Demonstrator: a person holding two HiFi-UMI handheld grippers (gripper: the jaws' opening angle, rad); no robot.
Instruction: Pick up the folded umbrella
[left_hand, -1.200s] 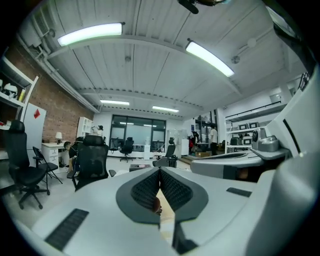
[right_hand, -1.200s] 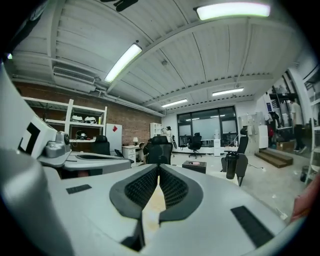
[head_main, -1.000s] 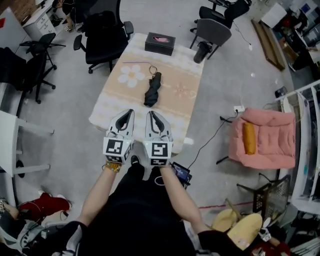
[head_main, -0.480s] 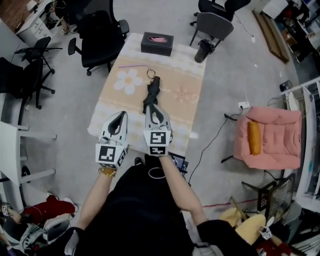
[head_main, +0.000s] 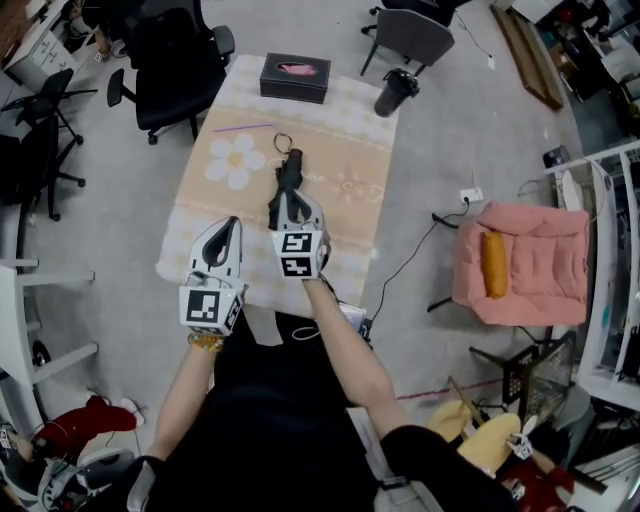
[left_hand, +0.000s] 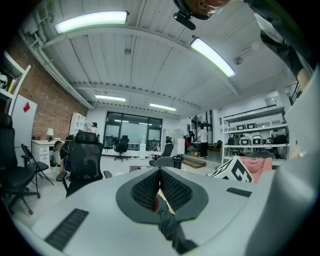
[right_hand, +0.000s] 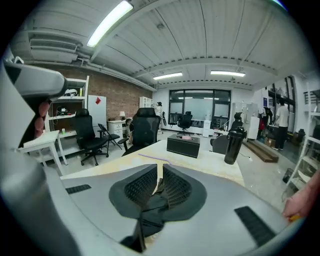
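The folded black umbrella (head_main: 287, 168) lies lengthwise on the table (head_main: 345, 140), which has a beige flowered cloth. A strap loop (head_main: 283, 141) sits at the umbrella's far end. My right gripper (head_main: 289, 198) is shut and points down the table, its tips over the umbrella's near end and hiding it. I cannot tell whether they touch it. In the right gripper view its pads (right_hand: 160, 177) meet over the cloth. My left gripper (head_main: 232, 221) is shut too. It hangs left of the umbrella near the table's front edge, and its jaws (left_hand: 160, 170) hold nothing.
A black tissue box (head_main: 296, 78) stands at the table's far edge, and a black bottle (head_main: 392, 93) at its far right corner. A thin purple stick (head_main: 243, 127) lies beyond the flower print. Office chairs (head_main: 170, 60) stand far left. A pink armchair (head_main: 520, 265) is on the right.
Both grippers have moved forward over the table. The right one went further and lower, from the front edge to the umbrella's near end. The left trails beside it.
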